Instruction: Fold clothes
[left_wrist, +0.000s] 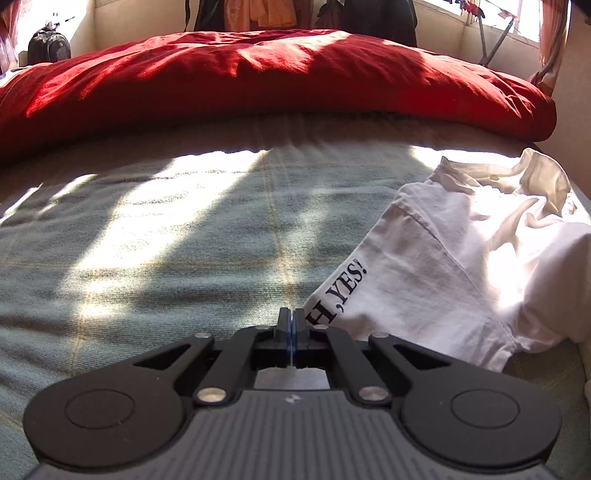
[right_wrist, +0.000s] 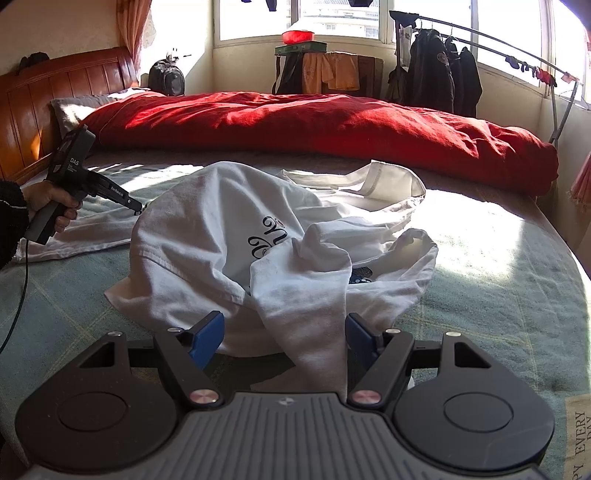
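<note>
White T-shirt (right_wrist: 207, 236) (crumpled) lies between open right gripper (right_wrist: 284, 334) pads; left gripper (left_wrist: 291, 325) closed.

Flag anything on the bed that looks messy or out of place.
The white T-shirt lies crumpled in a heap on the green sheet, one part bunched up between the open right gripper fingers. The red duvet is rumpled along the far side. Nothing looks torn or spilled.

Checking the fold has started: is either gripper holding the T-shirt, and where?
Right gripper holds nothing: its fingers stand open around a fold of the T-shirt. Left gripper is shut beside the shirt's printed edge; whether cloth is pinched cannot be told.
</note>
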